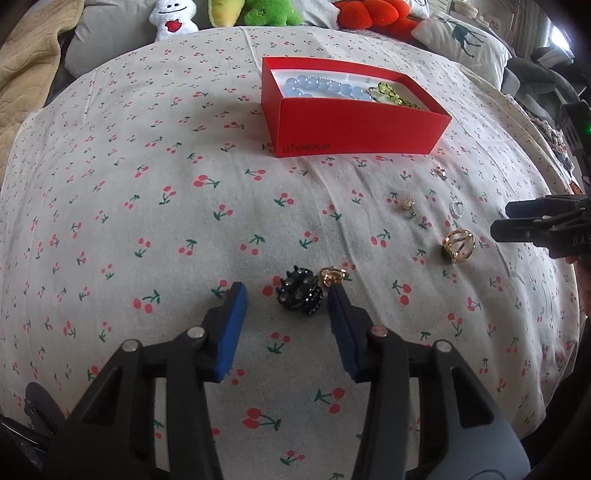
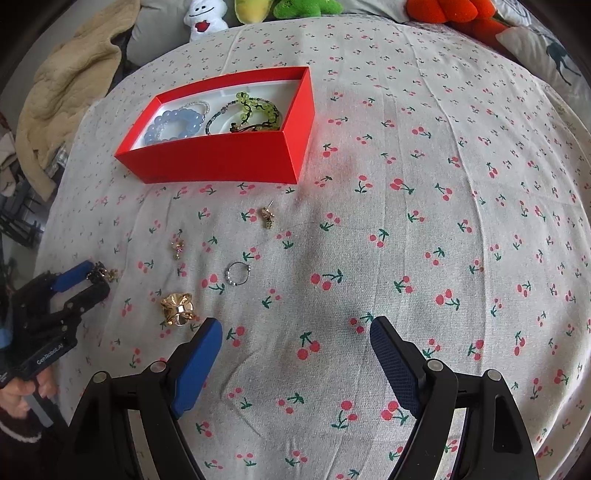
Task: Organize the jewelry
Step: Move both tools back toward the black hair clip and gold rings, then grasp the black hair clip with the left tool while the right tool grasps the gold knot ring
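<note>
A red box (image 1: 354, 127) (image 2: 221, 162) on the cherry-print cloth holds a blue bead bracelet (image 1: 325, 88) (image 2: 173, 123) and a green bead bracelet (image 1: 393, 94) (image 2: 255, 109). My left gripper (image 1: 286, 291) (image 2: 86, 275) is open, its jaws either side of a black sparkly ring (image 1: 300, 290), with a small gold ring (image 1: 332, 276) by the right finger. My right gripper (image 2: 295, 330) is open and empty; a gold openwork ring (image 2: 179, 304) (image 1: 458, 245) lies just left of it. A silver hoop (image 2: 238, 273) (image 1: 456, 208) and small earrings (image 2: 266, 217) (image 2: 178, 245) lie loose.
Plush toys (image 1: 266, 13) (image 2: 207, 18) line the far edge. A beige blanket (image 2: 62, 92) is heaped at the far left and a deer-print pillow (image 1: 461, 40) lies at the far right.
</note>
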`<move>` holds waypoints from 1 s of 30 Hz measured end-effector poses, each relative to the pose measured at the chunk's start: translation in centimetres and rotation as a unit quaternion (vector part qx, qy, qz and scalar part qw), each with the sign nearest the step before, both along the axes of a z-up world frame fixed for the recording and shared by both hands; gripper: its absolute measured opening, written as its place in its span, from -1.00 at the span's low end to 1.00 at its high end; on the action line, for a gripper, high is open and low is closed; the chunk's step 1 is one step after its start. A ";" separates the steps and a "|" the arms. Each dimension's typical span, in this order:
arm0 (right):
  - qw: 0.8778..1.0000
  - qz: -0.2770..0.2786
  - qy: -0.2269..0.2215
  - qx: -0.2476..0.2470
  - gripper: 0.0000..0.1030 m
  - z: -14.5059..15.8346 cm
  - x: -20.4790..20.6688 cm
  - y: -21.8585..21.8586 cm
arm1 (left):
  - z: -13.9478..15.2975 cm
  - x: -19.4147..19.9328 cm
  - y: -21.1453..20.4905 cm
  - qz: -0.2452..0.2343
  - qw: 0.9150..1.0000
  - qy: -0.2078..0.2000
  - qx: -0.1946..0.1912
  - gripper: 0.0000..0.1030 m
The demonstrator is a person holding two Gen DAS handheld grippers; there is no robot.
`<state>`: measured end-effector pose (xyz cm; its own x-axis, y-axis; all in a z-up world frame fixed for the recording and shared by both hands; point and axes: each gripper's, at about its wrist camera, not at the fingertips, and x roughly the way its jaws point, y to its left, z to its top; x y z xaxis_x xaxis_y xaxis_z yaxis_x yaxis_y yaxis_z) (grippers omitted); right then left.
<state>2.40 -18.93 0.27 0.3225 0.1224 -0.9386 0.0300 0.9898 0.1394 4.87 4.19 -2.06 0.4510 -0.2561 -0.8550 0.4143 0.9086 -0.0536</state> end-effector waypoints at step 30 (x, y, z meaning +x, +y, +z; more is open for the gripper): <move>0.998 0.060 0.019 0.020 0.42 -1.1 1.3 7.4 | 1.8 -0.4 2.0 0.079 0.996 0.034 -0.007 -0.55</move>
